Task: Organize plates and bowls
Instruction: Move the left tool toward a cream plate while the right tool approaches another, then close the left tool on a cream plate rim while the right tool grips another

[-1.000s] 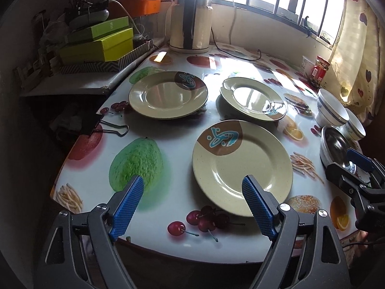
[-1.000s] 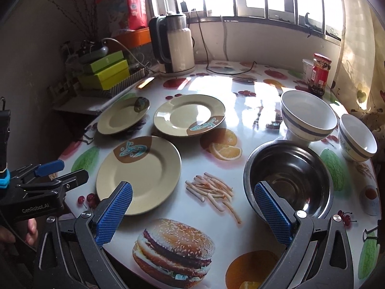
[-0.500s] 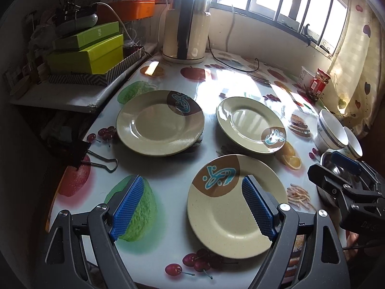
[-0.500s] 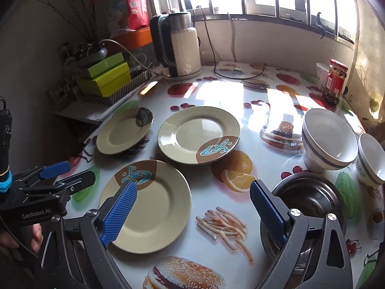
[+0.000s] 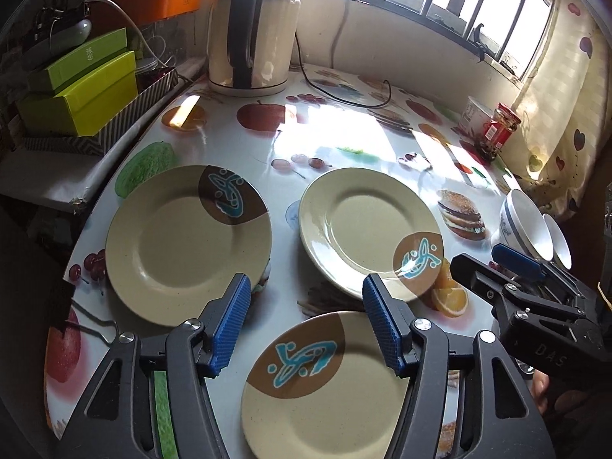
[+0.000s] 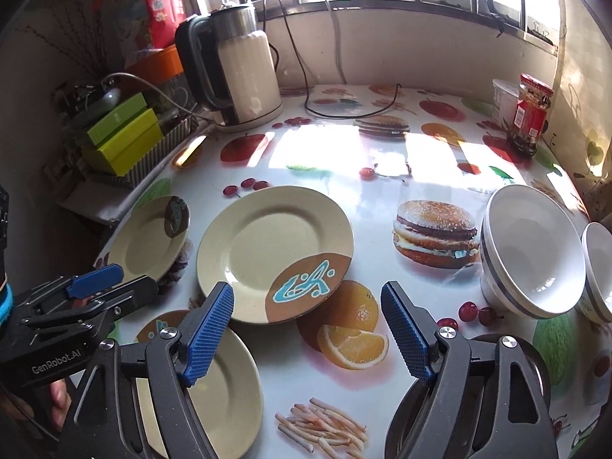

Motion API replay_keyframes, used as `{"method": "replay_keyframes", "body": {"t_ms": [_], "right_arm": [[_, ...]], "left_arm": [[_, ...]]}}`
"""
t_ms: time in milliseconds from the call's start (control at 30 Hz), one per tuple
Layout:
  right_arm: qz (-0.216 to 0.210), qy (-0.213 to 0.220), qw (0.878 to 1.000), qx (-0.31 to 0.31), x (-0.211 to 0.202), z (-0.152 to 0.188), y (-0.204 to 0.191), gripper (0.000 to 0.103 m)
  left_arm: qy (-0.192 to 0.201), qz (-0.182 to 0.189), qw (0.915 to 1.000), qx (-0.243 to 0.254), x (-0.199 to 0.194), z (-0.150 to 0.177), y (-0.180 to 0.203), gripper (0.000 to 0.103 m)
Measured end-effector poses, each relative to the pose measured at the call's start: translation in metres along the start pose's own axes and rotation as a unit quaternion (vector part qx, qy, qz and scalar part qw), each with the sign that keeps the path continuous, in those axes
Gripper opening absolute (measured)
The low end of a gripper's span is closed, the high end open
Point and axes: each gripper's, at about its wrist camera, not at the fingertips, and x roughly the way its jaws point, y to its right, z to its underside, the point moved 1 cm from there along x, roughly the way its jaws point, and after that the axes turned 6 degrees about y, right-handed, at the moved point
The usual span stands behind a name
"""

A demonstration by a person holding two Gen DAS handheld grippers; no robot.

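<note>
The left gripper (image 5: 306, 321) and right gripper (image 6: 308, 334) hover over the table (image 6: 382, 160) – jaws part-open, closing, gripping nothing – with 3 plates (image 5: 329, 390) below and 2 white bowls (image 6: 531, 248) at right.

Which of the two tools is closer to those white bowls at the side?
Right. The right tool hovers just beside the white bowls, its jaws closing on nothing. The left tool hangs over the plates, farther away.

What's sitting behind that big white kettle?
Behind the kettle I see a pale wall under the window, and a red packet to its left. Whatever lies directly behind its body is covered.
</note>
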Motion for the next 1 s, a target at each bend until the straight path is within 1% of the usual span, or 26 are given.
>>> {"method": "replay_keyframes", "body": {"t_ms": [67,133,200,233,300,433,567,833,900,1000], "right_arm": [[0.005,-0.004,1.000,0.009,0.007,-0.002,0.004,0.073],[0.009,-0.009,1.000,0.013,0.014,-0.004,0.006,0.066],[0.014,-0.014,1.000,0.015,0.021,-0.006,0.008,0.064],[0.012,-0.016,1.000,0.017,0.024,-0.007,0.009,0.062],[0.013,-0.020,0.999,0.024,0.030,-0.009,0.011,0.058],[0.015,-0.025,0.999,0.036,0.039,-0.012,0.017,0.055],[0.025,-0.035,0.998,0.048,0.049,-0.012,0.025,0.053],[0.011,-0.048,0.997,0.065,0.062,-0.012,0.033,0.045],[0.006,-0.050,0.996,0.070,0.064,-0.012,0.033,0.043],[0.003,-0.053,0.996,0.074,0.067,-0.012,0.034,0.041]], "left_arm": [[-0.011,0.005,0.9999,-0.004,0.010,-0.002,0.001,0.054],[-0.016,0.004,0.9999,-0.003,0.019,-0.004,0.002,0.052],[-0.023,0.008,0.9997,-0.002,0.026,-0.006,0.003,0.045],[-0.025,0.010,0.9996,0.001,0.029,-0.007,0.004,0.045],[-0.031,0.011,0.9995,0.004,0.036,-0.010,0.005,0.036],[-0.036,0.019,0.9992,-0.002,0.046,-0.015,0.003,0.036],[-0.042,0.015,0.9990,-0.002,0.056,-0.020,0.002,0.036],[-0.050,0.018,0.9986,-0.001,0.066,-0.024,0.002,0.035],[-0.051,0.017,0.9986,-0.001,0.067,-0.024,0.001,0.031],[-0.055,0.017,0.9984,0.000,0.071,-0.025,0.000,0.030]]}}
